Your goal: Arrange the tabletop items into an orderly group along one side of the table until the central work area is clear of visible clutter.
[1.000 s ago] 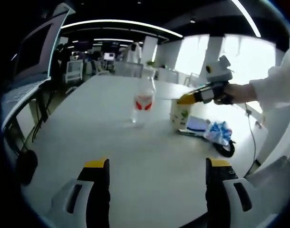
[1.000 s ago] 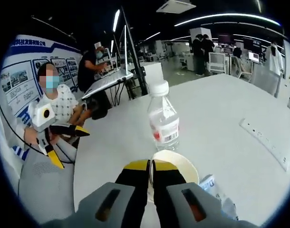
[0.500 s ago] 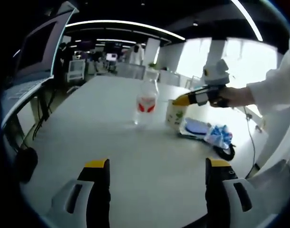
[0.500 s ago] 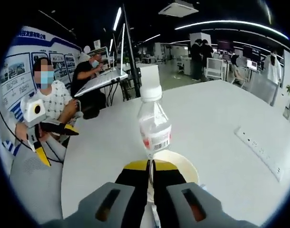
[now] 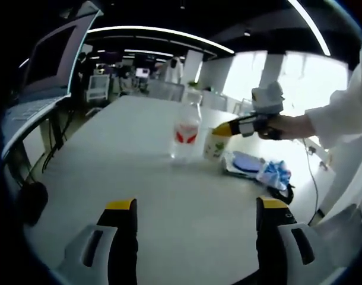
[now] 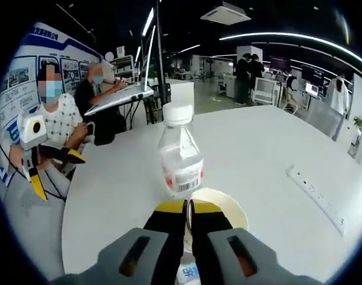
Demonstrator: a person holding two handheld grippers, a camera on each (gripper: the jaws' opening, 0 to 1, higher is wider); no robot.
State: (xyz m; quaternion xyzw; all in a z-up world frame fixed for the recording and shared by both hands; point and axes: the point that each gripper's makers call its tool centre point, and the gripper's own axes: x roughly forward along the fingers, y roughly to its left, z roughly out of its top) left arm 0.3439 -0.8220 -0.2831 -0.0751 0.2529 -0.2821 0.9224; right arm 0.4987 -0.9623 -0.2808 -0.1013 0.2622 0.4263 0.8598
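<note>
Right tongs (image 6: 189, 209) pinch the rim of a white paper cup (image 6: 228, 208) beside the water bottle (image 6: 180, 157); left tongs (image 5: 193, 208) gape wide over the worktop (image 5: 110, 160).

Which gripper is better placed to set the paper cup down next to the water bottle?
Right. The right gripper is shut on the paper cup's rim, right beside the water bottle. The left gripper hangs open over bare table, well short of both.
</note>
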